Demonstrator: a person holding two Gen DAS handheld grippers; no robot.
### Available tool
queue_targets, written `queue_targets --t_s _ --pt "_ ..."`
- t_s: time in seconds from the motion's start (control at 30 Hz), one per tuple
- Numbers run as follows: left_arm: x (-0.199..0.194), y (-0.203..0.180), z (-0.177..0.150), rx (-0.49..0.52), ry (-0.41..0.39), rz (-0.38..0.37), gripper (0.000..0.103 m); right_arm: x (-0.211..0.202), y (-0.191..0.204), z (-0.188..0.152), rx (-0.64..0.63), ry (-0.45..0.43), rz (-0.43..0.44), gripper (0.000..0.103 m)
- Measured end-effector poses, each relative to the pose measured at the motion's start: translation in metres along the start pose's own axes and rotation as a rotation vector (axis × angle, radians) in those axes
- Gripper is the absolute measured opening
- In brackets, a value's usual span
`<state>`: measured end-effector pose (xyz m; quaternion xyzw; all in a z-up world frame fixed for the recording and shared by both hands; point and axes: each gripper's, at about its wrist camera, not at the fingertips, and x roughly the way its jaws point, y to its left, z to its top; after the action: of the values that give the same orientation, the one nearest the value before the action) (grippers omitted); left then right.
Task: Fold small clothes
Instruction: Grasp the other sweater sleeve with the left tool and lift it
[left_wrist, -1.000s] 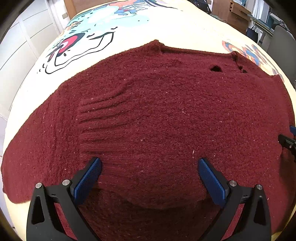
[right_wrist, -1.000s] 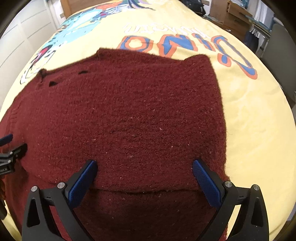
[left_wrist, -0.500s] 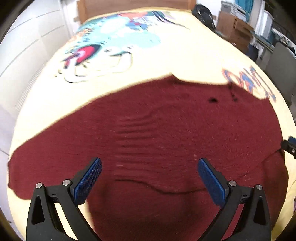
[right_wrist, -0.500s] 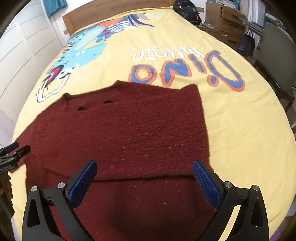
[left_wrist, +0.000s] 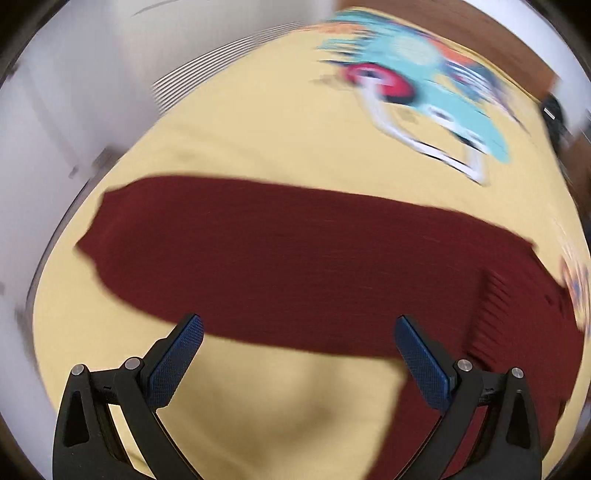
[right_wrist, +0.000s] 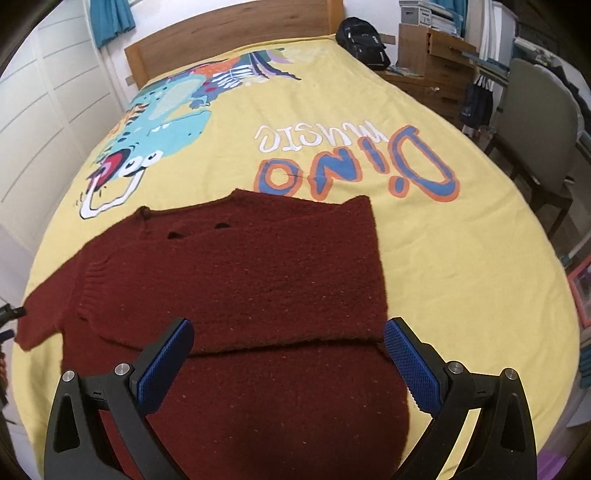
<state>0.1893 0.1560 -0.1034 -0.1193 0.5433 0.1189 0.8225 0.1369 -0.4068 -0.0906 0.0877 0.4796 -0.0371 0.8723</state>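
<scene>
— Since a second ago, what has shifted?

— Both tools have pulled back from the sweater (right_wrist: 236, 280). The left tool (left_wrist: 299, 354) has swung toward the sweater's outstretched sleeve (left_wrist: 258, 258), and its view is smeared with motion blur. The right tool (right_wrist: 288, 354) now sees far more of the bed (right_wrist: 461, 258).

— How do the tools stand?

— Each has its blue pads spread wide, with nothing between them. The left tool hangs over the sleeve's near edge and bare yellow cover. The right tool hangs over the sweater's body.

— And the sweater itself?

— It lies flat on the yellow bedspread, a dark red knit. One side is folded in across the body, leaving a straight edge on the right. The other sleeve reaches out to the left. Its neckline points toward the headboard (right_wrist: 229, 40), just short of the "Dino" lettering (right_wrist: 354, 166). A cartoon dinosaur (right_wrist: 162, 125) is printed beyond it.

— Anything beside the bed?

— A chair (right_wrist: 539, 122) stands to the right.
</scene>
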Motion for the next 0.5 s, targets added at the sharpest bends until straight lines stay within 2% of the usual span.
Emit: queue_targets --t_s 0.17,0.3,0.5 --pt "0.013 0.077 0.012 -0.206 0.031 0.034 0.102 0.002 0.003 -0.009 -0.035 0.015 -0.051 0.103" --pt "0.031 0.121 0.015 -0.341 0.056 0.037 0.102 0.009 0.005 -0.015 -0.047 0.043 -0.069 0.103" --pt "0.067 0.154 0.024 -0.427 0.138 0.034 0.102 0.017 0.005 -0.02 -0.051 0.071 -0.082 0.103"
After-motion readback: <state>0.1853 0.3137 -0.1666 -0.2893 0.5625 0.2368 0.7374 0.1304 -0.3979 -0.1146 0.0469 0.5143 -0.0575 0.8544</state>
